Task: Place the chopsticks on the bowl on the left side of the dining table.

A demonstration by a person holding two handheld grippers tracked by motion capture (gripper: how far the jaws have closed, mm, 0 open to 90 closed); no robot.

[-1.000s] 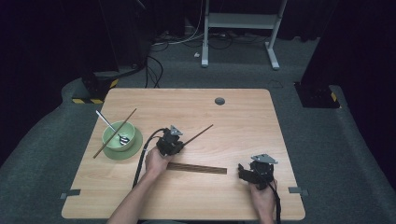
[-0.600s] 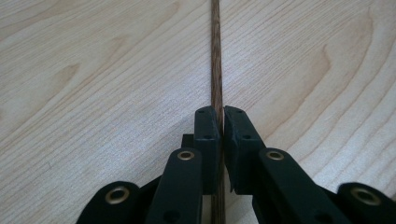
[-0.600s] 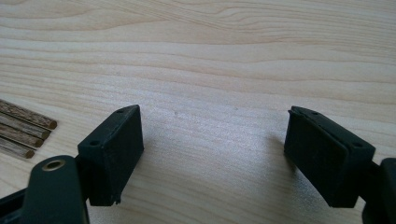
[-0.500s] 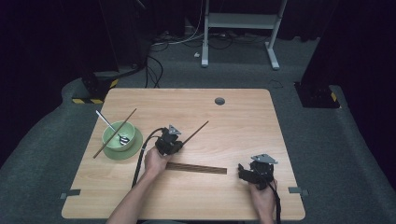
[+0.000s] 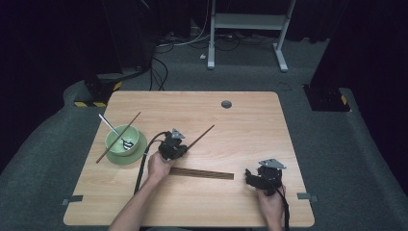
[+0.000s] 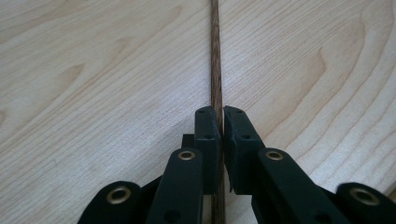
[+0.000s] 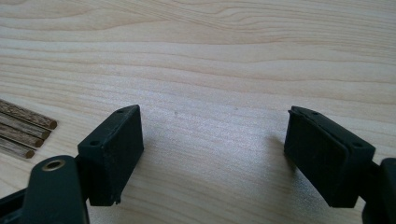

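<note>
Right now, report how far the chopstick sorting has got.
Done: one dark wooden chopstick lies across the green bowl beside a metal spoon. In hand: left tongs clamp another brown chopstick. Left: the chopstick bundle; right tongs idle open.

We see a green bowl (image 5: 122, 143) left of the fingers with a metal spoon (image 5: 114, 131) and a brown stick (image 5: 118, 137) across it; a grey hole cap (image 5: 226, 104) lies beyond them.
</note>
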